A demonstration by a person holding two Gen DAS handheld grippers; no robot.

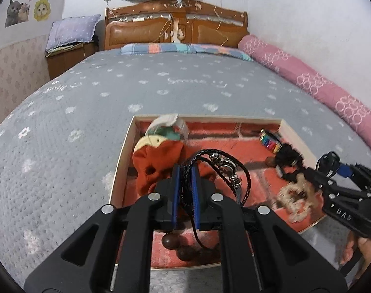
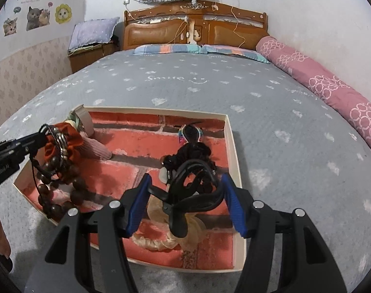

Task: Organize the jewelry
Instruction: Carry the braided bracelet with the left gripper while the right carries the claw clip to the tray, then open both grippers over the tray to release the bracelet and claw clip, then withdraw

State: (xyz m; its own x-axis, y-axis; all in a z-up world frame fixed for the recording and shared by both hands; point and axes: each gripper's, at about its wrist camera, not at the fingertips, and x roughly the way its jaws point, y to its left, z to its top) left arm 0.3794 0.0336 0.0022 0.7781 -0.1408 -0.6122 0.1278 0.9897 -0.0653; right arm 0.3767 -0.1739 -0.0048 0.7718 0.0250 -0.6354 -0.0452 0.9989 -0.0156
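Up over the box, a black braided bracelet is pinched between the nearly closed blue pads of the left gripper. Wooden beads lie beneath it. Further right, the right gripper, jaws wide, brackets a black clip above a cream scrunchie. Around them spreads the grey bedspread.

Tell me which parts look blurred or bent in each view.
Left wrist view: the right hand-held gripper and the cream braid are motion-blurred, the black bracelet is sharp. Right wrist view: mostly sharp; the fisheye curves the bed edges.
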